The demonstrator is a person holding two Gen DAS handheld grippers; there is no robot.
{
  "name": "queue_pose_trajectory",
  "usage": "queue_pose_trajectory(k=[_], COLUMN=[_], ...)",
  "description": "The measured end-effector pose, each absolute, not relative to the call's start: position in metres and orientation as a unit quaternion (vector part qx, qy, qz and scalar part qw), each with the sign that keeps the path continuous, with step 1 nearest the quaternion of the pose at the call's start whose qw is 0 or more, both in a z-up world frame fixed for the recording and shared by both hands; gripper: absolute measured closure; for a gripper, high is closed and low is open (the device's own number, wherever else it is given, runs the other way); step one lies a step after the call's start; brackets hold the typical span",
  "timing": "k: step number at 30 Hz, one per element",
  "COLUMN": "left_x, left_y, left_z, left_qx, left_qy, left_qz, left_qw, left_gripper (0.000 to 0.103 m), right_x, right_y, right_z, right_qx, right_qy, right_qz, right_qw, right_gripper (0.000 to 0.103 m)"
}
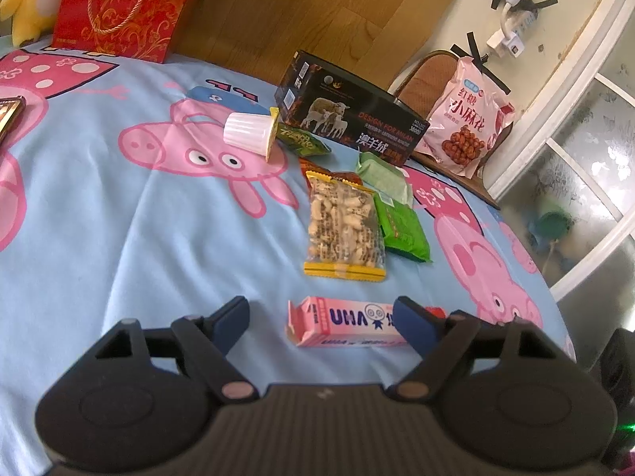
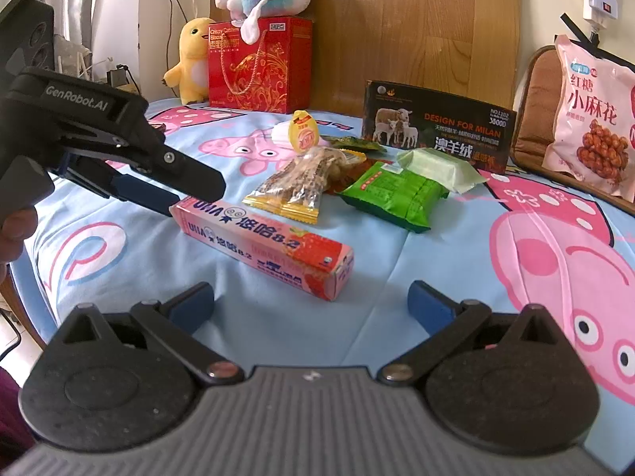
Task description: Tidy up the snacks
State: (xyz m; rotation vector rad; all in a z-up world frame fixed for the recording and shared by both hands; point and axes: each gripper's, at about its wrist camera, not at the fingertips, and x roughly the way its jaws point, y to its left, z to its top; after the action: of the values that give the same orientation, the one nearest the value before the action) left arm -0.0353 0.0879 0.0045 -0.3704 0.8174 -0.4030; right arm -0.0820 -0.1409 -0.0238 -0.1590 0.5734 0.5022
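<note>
A pink UHA candy box [image 1: 349,323] [image 2: 264,242] lies on the blue cartoon-pig cloth [image 1: 119,238]. My left gripper [image 1: 323,319] is open, its right finger just in front of the box's right part; it also shows in the right wrist view [image 2: 186,194] at the box's far end. My right gripper [image 2: 311,303] is open and empty, just short of the box's near end. Beyond lie a clear yellow-edged nut bag [image 1: 343,226] [image 2: 301,182], green packets [image 1: 401,226] [image 2: 391,194], a pale green packet [image 2: 440,168] and a white jelly cup [image 1: 250,133] [image 2: 303,133].
A black open box with sheep pictures [image 1: 353,119] [image 2: 436,127] stands behind the snacks. A pink twist-snack bag [image 1: 464,119] [image 2: 591,119] leans on a chair at the right. A red gift bag [image 1: 119,4] [image 2: 258,67] and plush toys [image 2: 192,59] stand at the back.
</note>
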Motion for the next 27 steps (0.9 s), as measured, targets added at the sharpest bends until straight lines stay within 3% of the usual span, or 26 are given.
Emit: queue_pose_trajectory(k=[11,27], left_x=[-0.035,-0.0303], left_y=[0.0824,0.0871], left_z=[0.0052,0.0062], left_qx=[-0.164,-0.169], left_qy=[0.392,0.401], left_qz=[-0.197,-0.204], left_qw=[0.884,0.877], left_gripper=[0.016,0.02], right_x=[-0.0824,-0.083], right_y=[-0.1404,-0.1408], right_z=[-0.0239,-0.0238], right_qx=[-0.077,-0.076], right_qy=[0.279,0.279], right_qz=[0.243,0.241], right_qw=[0.926,0.926], right_gripper=[0.0,0.0])
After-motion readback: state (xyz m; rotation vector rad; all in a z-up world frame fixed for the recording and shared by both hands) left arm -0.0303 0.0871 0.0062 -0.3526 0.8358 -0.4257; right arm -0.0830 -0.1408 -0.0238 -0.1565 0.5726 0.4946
